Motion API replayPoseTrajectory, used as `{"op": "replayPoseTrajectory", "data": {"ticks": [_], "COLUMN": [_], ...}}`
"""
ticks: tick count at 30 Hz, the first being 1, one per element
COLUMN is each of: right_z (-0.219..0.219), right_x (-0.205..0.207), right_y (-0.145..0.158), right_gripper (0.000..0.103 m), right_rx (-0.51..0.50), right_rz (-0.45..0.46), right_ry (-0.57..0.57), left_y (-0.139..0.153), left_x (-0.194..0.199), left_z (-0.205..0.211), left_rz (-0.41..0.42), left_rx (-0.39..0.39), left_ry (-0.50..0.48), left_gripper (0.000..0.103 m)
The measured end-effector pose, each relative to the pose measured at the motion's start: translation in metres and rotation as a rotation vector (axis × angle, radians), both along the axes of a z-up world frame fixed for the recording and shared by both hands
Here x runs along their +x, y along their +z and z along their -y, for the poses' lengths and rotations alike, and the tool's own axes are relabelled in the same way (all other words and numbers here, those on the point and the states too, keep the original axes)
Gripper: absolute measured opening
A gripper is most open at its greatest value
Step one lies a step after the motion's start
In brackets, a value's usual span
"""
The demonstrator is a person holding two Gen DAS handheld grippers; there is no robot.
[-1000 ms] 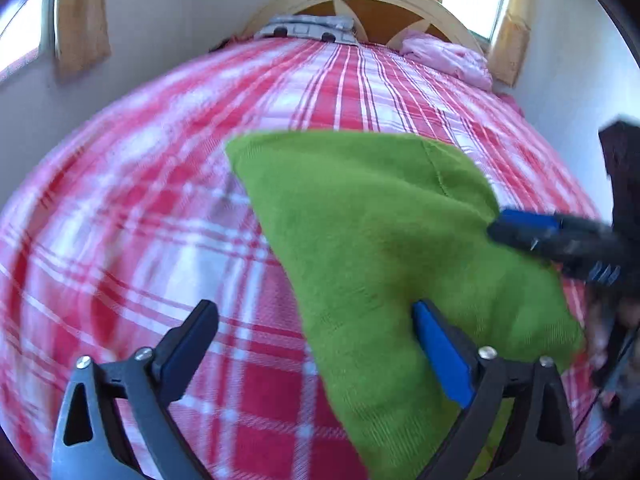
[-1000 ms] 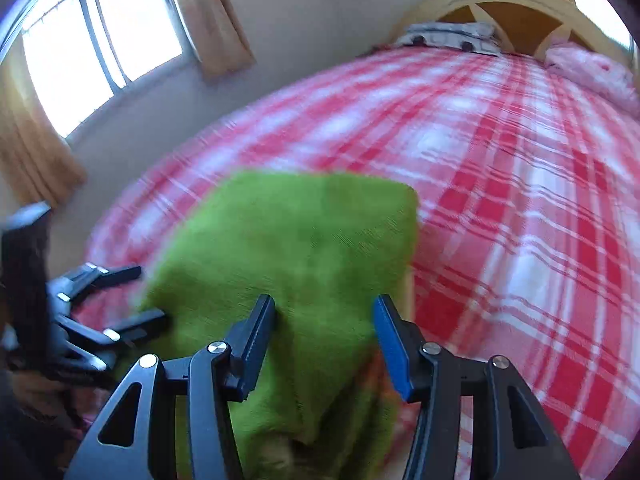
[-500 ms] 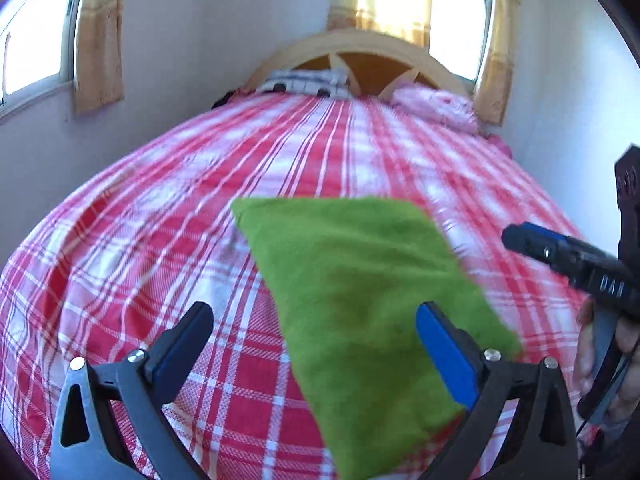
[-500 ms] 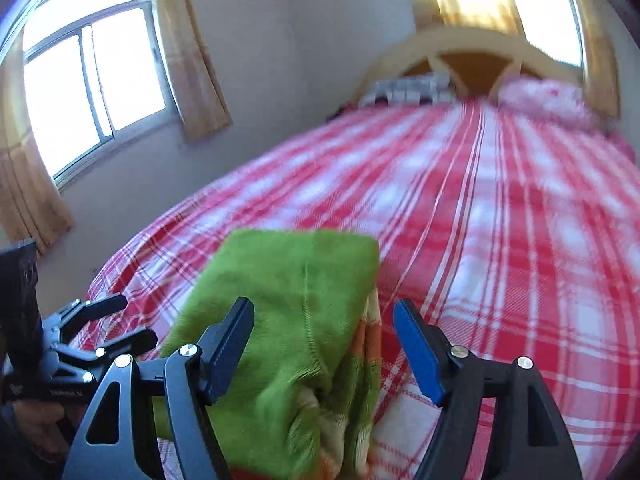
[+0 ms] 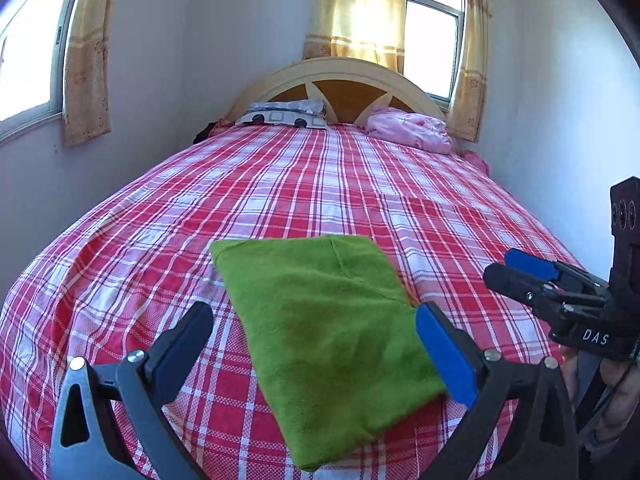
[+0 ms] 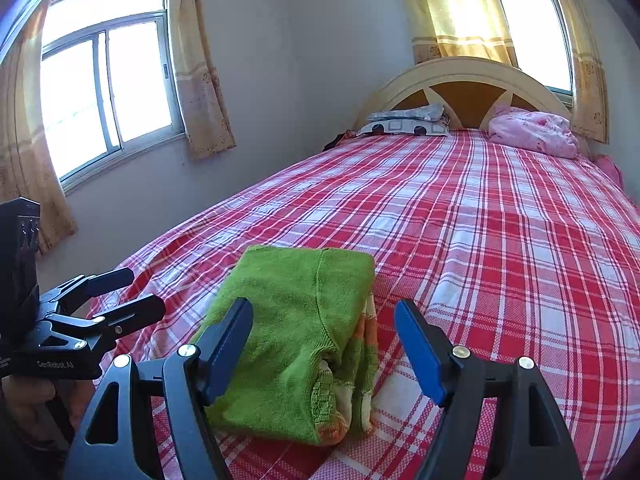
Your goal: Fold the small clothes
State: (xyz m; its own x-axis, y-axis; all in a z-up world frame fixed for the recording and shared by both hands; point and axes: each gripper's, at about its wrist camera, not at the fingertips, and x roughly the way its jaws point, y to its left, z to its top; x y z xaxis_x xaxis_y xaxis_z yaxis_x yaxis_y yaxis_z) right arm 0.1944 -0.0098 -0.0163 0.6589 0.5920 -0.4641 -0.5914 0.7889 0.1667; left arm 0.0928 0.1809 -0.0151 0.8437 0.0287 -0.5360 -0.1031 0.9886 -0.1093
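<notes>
There, green garment folded flat, orange-striped layers at its open end.

Bedroom in a home. Bed with red-and-white plaid sheet fills the room's middle. Arched cream wooden headboard at 12 o'clock; patterned pillow and crumpled pink bedding lie against it. Sliding window at 10 o'clock, a second window at 1 o'clock, both hung with yellow patterned curtains. Plain pale walls.
</notes>
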Motion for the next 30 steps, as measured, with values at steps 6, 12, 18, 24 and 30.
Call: {"op": "replayPoseTrajectory", "data": {"ticks": [6,12,18,24,30], "right_z": [0.0025,0.0017,0.0031,0.0046,0.003], "right_x": [-0.0024,-0.0054,-0.0082,-0.0079,-0.0088], "right_y": [0.0017,0.0008,0.0033,0.004,0.0021], "right_gripper": [0.074,0.074,0.074,0.074,0.074], "right_rx": [0.006,0.004,0.01,0.016,0.017], "right_rz": [-0.003,-0.006,0.003,0.003,0.001], "right_ry": [-0.002,0.009,0.013,0.013,0.016], "left_y": [-0.0001,0.0011,0.0031,0.0032,0.0032], "left_x": [-0.0014,-0.0037,-0.0044,-0.0051,-0.0049], "left_z": [0.001,0.0034,0.0039,0.0037,0.004], "left_rz": [0.003,0.015,0.022,0.019,0.015], "left_rx": [-0.002,0.008,0.005,0.004,0.008], "left_ry": [0.004,0.009,0.01,0.012,0.013], "left_gripper": [0.103,0.103,0.103,0.103,0.103]}}
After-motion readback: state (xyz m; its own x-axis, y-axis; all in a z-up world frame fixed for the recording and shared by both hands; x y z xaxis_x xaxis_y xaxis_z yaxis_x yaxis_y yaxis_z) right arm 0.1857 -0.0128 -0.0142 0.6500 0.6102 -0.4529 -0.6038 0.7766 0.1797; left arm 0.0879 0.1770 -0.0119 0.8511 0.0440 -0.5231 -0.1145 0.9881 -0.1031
